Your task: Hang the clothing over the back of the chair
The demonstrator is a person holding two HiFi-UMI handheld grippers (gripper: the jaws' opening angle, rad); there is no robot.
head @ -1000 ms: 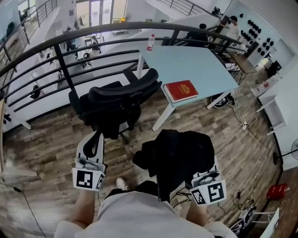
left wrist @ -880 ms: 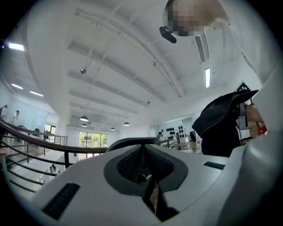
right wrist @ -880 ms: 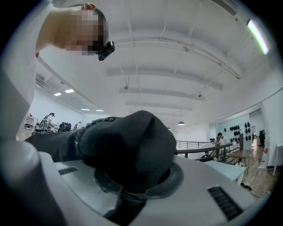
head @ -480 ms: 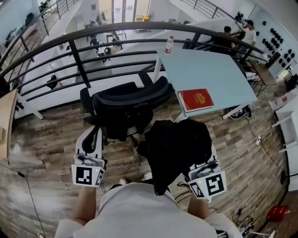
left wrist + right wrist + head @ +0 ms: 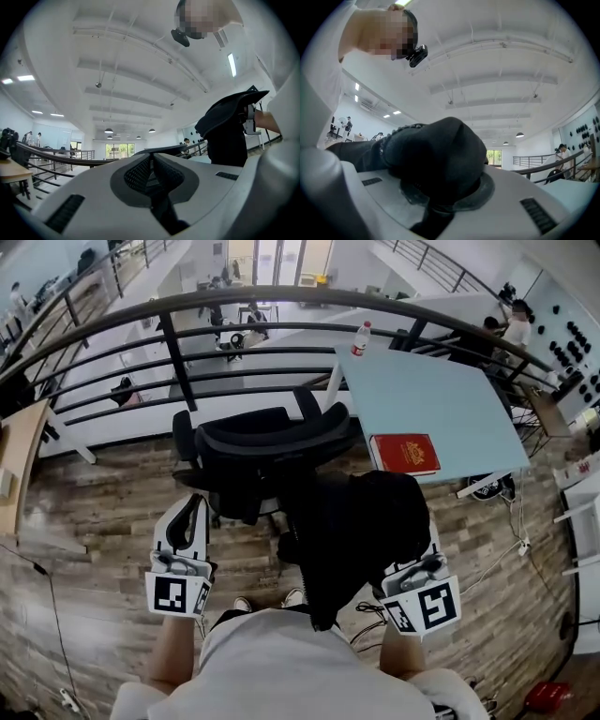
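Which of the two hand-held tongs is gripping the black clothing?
The right tongs: they are shut on the bunched black fabric garment, which drapes over them. The left tongs are closed with nothing between them.

Open-plan office mezzanine, black swivel chair [image 5: 272, 442], pale blue desk [image 5: 422, 399], railing [image 5: 178, 357], workstations [image 5: 234, 326] below

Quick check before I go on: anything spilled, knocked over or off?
Nothing stands out. The garment is bunched in the right gripper, the chair stands upright, the book lies flat and the bottle stands upright on the table.
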